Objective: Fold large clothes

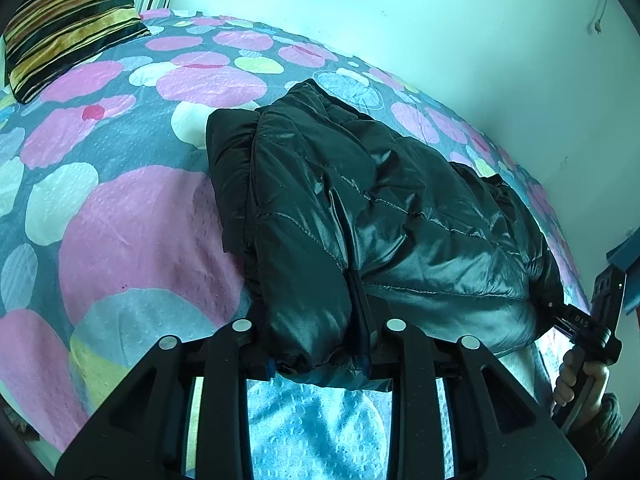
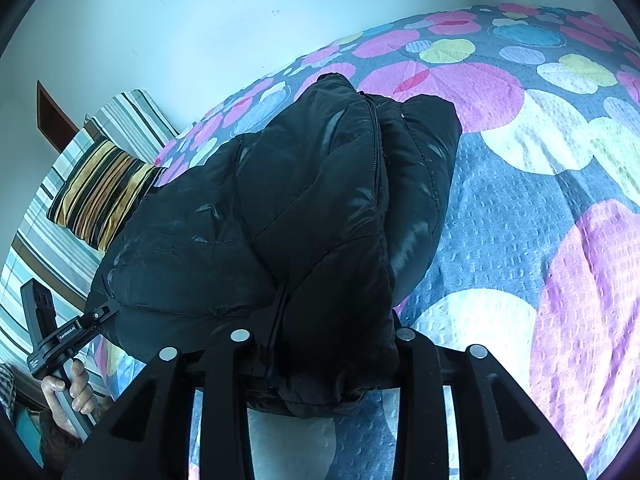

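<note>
Your left gripper (image 1: 318, 364) and right gripper (image 2: 320, 368): fingers pinching black puffer jacket (image 1: 360, 208) at frame centre, on bed (image 1: 132, 216).

Bright cool daylight, bluish cast; wall (image 1: 400, 20) washed out; sheen on black jacket (image 1: 400, 216); strong fisheye bending, dark vignetted corners.
</note>
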